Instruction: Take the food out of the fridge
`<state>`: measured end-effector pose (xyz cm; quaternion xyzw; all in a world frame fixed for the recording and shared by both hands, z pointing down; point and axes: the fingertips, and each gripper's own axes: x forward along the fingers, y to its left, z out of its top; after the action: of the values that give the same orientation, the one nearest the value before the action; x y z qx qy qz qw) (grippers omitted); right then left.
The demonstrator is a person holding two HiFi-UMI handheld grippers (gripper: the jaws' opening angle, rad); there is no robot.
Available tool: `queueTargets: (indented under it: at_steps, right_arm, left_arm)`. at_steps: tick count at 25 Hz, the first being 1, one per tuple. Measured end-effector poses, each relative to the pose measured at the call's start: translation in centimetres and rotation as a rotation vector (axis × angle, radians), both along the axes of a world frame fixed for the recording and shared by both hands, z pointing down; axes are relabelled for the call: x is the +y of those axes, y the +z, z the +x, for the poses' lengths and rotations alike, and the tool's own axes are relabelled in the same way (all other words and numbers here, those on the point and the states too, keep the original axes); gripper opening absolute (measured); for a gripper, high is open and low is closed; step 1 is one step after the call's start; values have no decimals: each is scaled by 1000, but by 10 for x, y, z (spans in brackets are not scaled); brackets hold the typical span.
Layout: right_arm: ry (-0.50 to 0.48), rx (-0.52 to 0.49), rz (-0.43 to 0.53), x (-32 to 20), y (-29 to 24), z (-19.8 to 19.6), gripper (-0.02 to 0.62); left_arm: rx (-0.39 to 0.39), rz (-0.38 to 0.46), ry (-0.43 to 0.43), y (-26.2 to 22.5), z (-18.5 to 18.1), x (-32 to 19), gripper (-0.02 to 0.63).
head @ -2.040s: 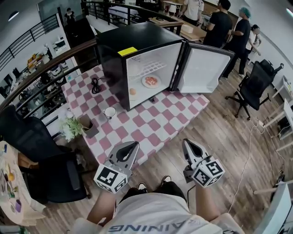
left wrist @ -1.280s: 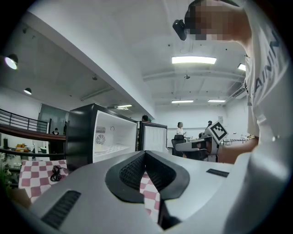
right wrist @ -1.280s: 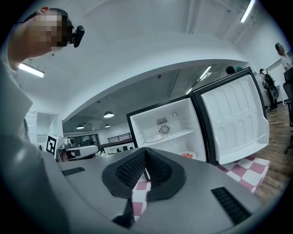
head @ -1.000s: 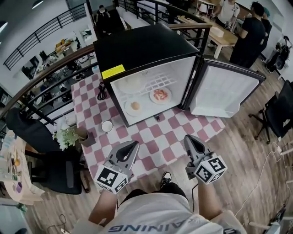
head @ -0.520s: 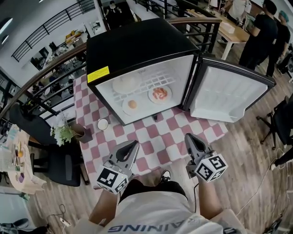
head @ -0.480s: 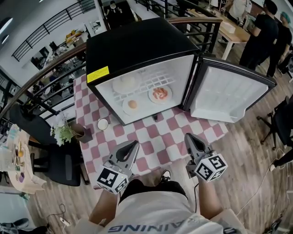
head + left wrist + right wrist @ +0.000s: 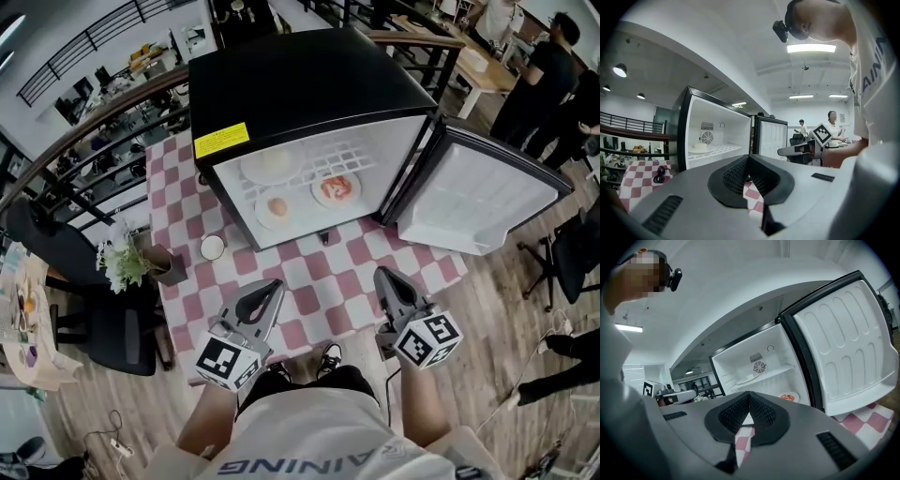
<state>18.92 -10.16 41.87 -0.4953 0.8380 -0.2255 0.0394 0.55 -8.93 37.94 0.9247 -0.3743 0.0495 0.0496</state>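
I hold both tools low over the near edge of the table (image 7: 314, 281), aimed at the open fridge (image 7: 300, 84). The left gripper (image 7: 271, 289) has its fingers (image 7: 735, 177) pressed together with nothing between them. The right gripper (image 7: 383, 277) has its fingers (image 7: 765, 414) pressed tip to tip too, and they are just as empty. Neither touches anything: the checked cloth lies below them and the fridge stands well ahead of the fingertips.

None of the food is out yet. Straight ahead of the left fingers, low in the fridge, sits a plate with a round bun (image 7: 277, 206). Ahead and between the two pairs of fingers, a little nearer the right pair, is a plate with a red topping (image 7: 336, 189). Further back and higher, on the wire shelf (image 7: 361, 155), rests a plate of pale food (image 7: 267, 164).

The door (image 7: 478, 192) is swung wide, beyond and to the right of the right fingers. The opening therefore faces me and neither tool has to hold the door, which leaves both free for the plates. A cup (image 7: 213, 247) and a potted plant (image 7: 122, 262) stand off to the left of the left fingers, out of the line to the fridge.

I judge this to be the approach, with the task barely begun. The fingers will have to spread before they can take a plate by its rim. The plates look shallow, so I would carry each one level to keep the food from sliding off.
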Motion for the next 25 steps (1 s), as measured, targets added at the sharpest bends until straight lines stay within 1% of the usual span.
queueTargets:
  at_steps: [3,6,12,15,16,17,18,19,25]
  right_arm:
    - [13,8,-14,-4,-1,-8,18]
    - [45,-31,-54,-14,6,-7,18]
    - [124,-245,-255,-61,51,-1,20]
    - [169,-328,-350,-85,80,2,21]
    - [182,-356,-374,-94,88,2,24]
    - [192,-388,-395,-102,95,2,40]
    - [201,-426,-414,-111,101,1,85]
    - [213,-468,-432,-119,108,1,110]
    - [323,-682,-537,-161,154,6,115]
  left_arm:
    - [7,5,0,-2,-10,-7,8]
    - [7,3,2,-1,-15,-10,8]
    - [-3,-9,-5,6,-19,-16,8]
    - [-9,-22,-15,11,-19,-18,8]
    - [-12,-25,-18,13,-19,-19,8]
    - [-15,-26,-21,15,-19,-21,8]
    - [-18,-29,-23,17,-19,-22,8]
    - [-21,-31,-26,19,-18,-23,8]
    - [-31,-53,-47,32,-14,-28,8]
